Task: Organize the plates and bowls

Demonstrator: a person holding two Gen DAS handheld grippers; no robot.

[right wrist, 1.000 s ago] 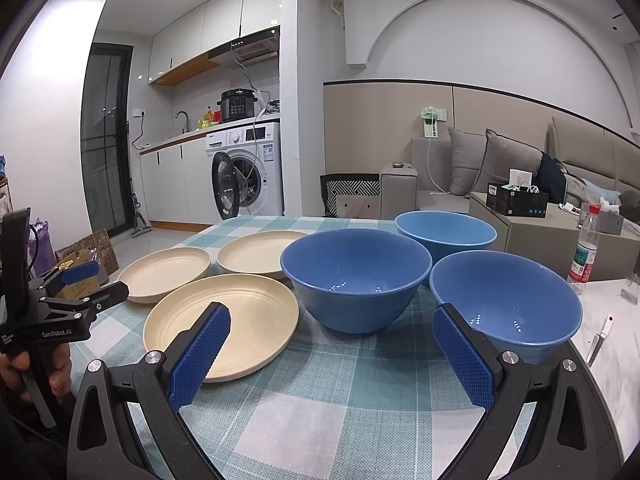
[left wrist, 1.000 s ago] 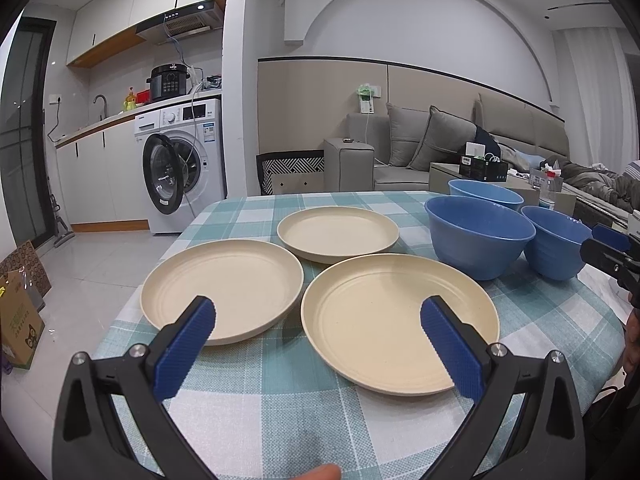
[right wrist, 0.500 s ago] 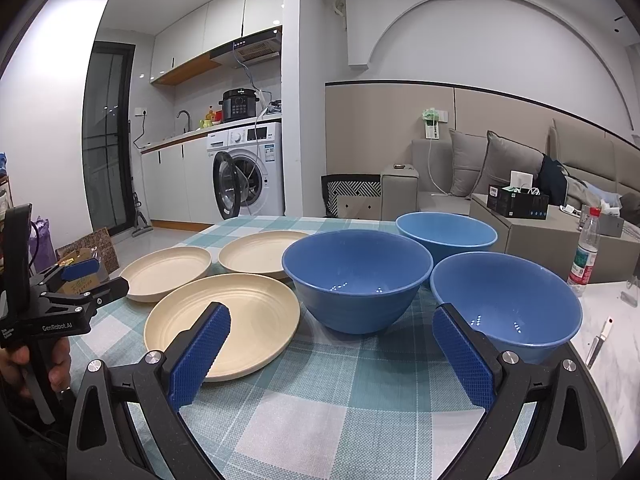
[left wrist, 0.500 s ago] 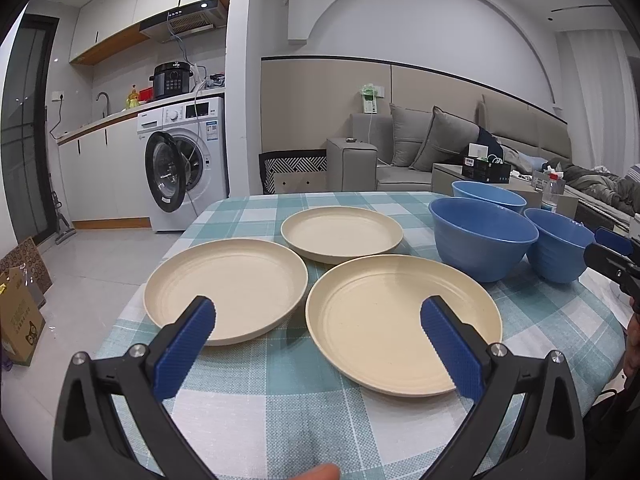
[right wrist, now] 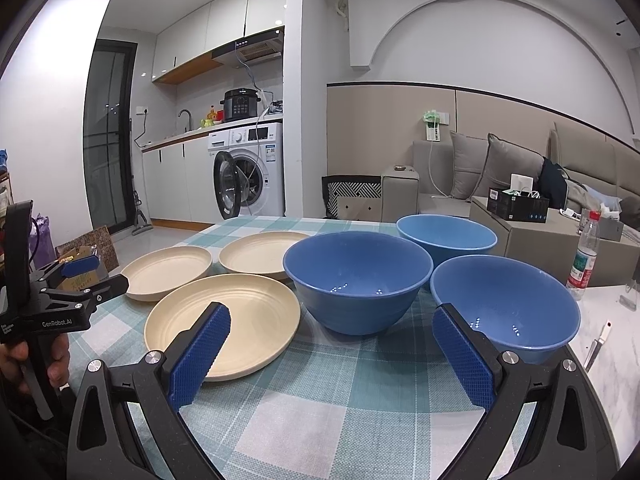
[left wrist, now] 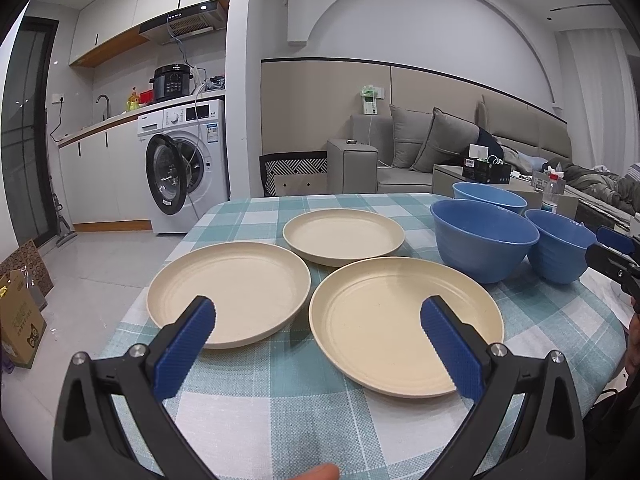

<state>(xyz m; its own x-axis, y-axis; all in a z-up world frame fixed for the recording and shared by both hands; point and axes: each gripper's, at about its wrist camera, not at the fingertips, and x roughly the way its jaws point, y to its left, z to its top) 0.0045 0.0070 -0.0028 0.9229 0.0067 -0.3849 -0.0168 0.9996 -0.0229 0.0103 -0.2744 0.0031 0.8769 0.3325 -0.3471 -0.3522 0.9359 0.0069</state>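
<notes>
Three cream plates lie on the checked tablecloth: a near-left plate (left wrist: 228,292), a near-right plate (left wrist: 404,320) and a far plate (left wrist: 343,236). To their right stand three blue bowls: a large bowl (left wrist: 484,239), a far bowl (left wrist: 489,197) and a right bowl (left wrist: 560,246). My left gripper (left wrist: 318,314) is open, hovering near the table's front edge before the two near plates. My right gripper (right wrist: 330,320) is open too, low in front of the large bowl (right wrist: 358,280) and the right bowl (right wrist: 506,304). Nothing is held.
The table (left wrist: 256,392) has a teal checked cloth; its front part is bare. A water bottle (right wrist: 585,256) and a small white item (right wrist: 599,344) lie on the marble surface to the right. Beyond are a washing machine (left wrist: 184,164) and a grey sofa (left wrist: 420,152).
Both views have shifted very slightly; the plates and bowls stay where they were, and both grippers remain open.
</notes>
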